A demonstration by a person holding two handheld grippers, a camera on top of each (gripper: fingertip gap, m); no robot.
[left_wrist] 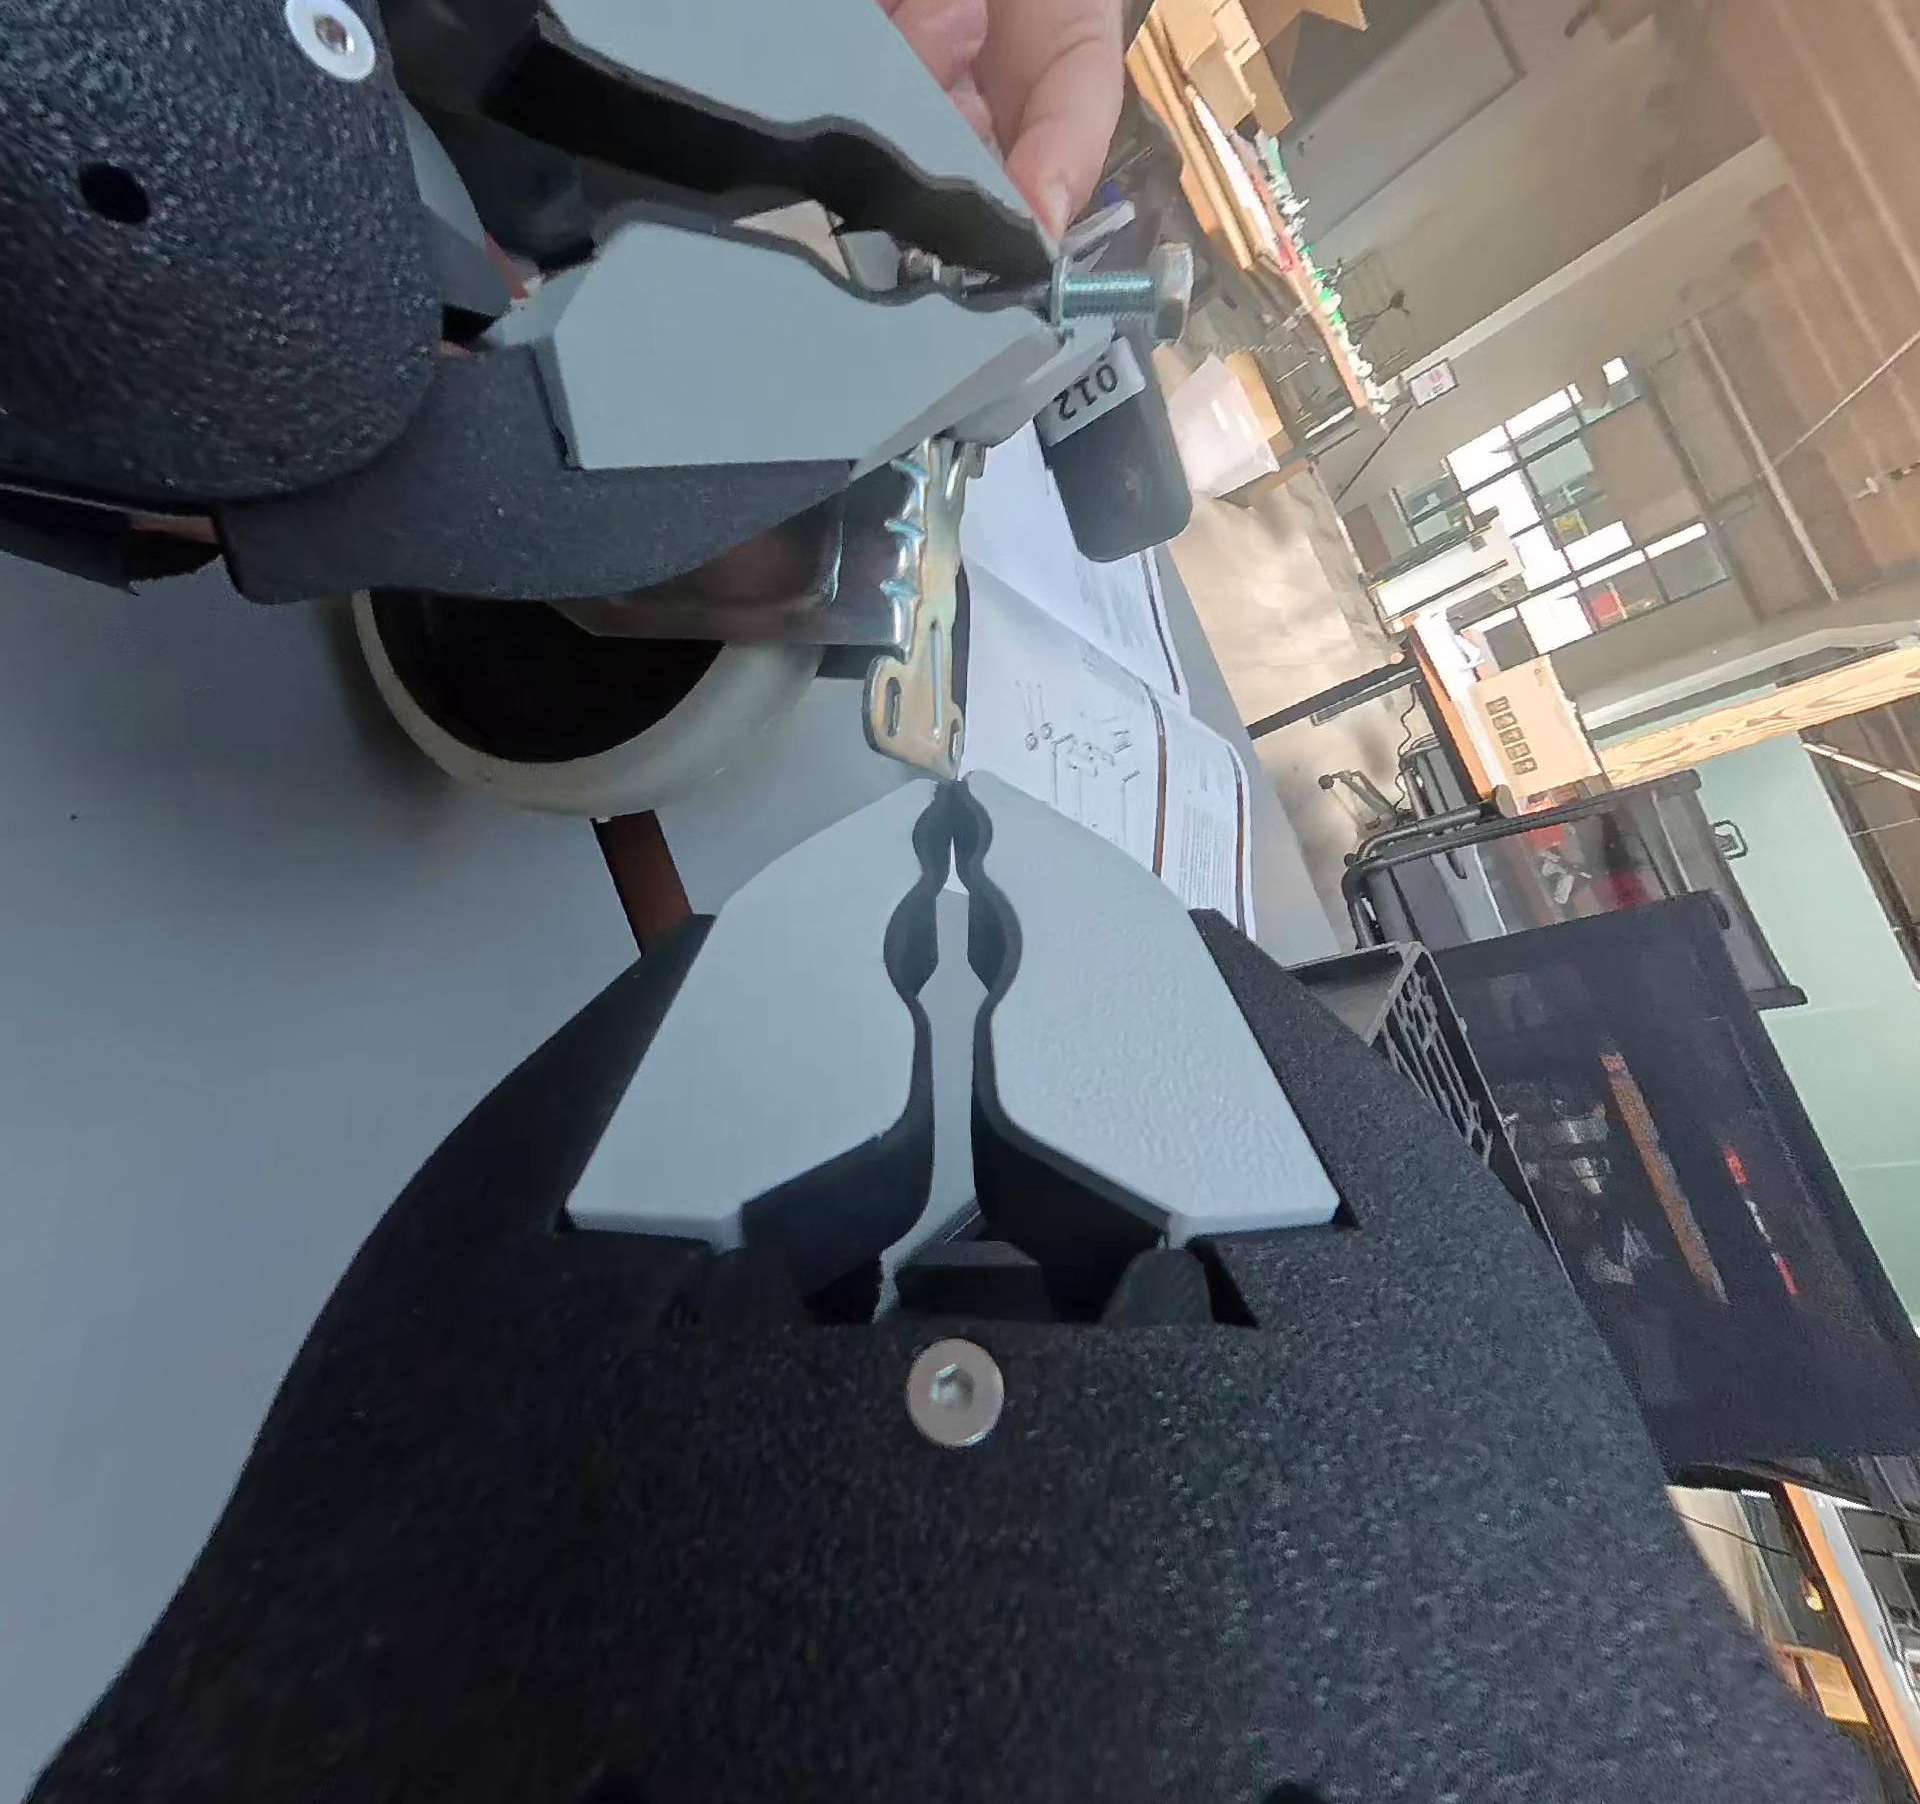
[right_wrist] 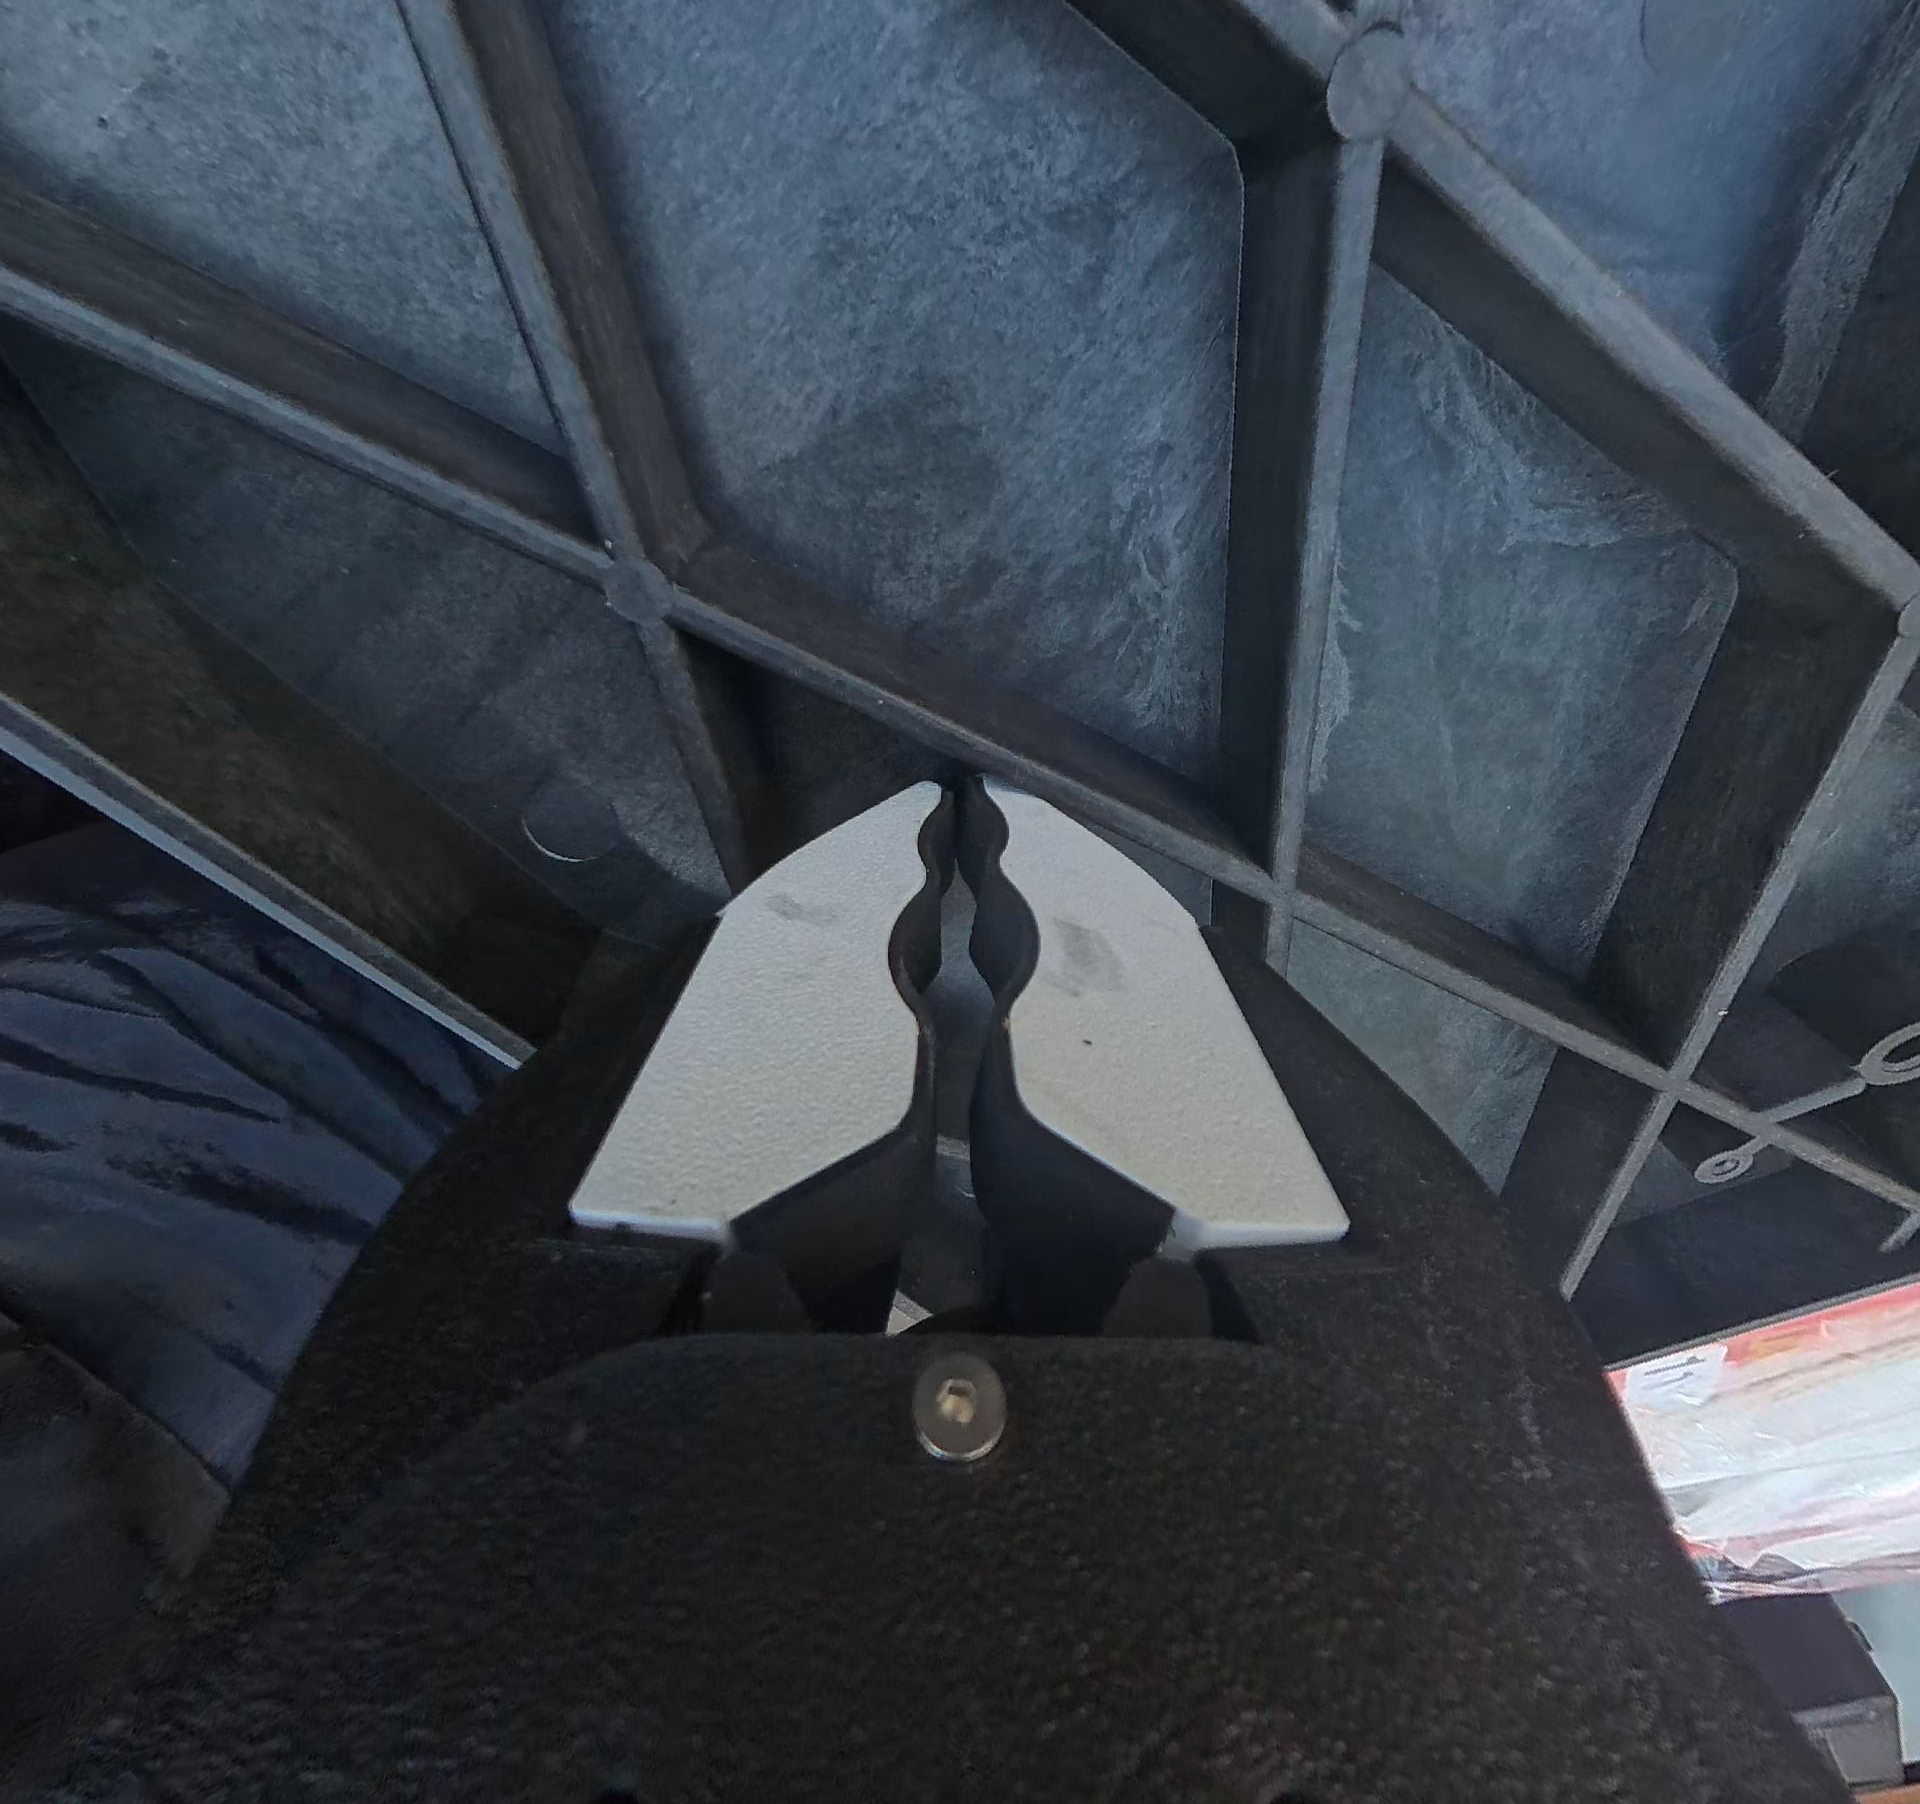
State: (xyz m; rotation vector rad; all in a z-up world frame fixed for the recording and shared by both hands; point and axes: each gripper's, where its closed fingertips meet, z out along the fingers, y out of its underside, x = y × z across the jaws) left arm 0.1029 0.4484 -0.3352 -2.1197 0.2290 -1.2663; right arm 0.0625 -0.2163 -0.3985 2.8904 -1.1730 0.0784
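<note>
1. Closest to the lens in the left wrist view, the left gripper [left_wrist: 949,798] has its jaws together. Its tips meet right at the lower end of a toothed metal bracket [left_wrist: 920,653]; whether they pinch its edge cannot be told.
2. That bracket stands beside a pale castor wheel [left_wrist: 623,778] on the grey table [left_wrist: 208,923], with an open booklet [left_wrist: 1101,715] just behind.
3. Above, a second gripper [left_wrist: 1044,300] reaches in with its fingers closed; a bolt [left_wrist: 1117,296] sticks out at its tips, and a person's hand [left_wrist: 997,40] touches there.
4. In the right wrist view, the right gripper [right_wrist: 956,804] is closed with nothing visible between its tips, close to a ribbed black plastic panel [right_wrist: 935,352].
</note>
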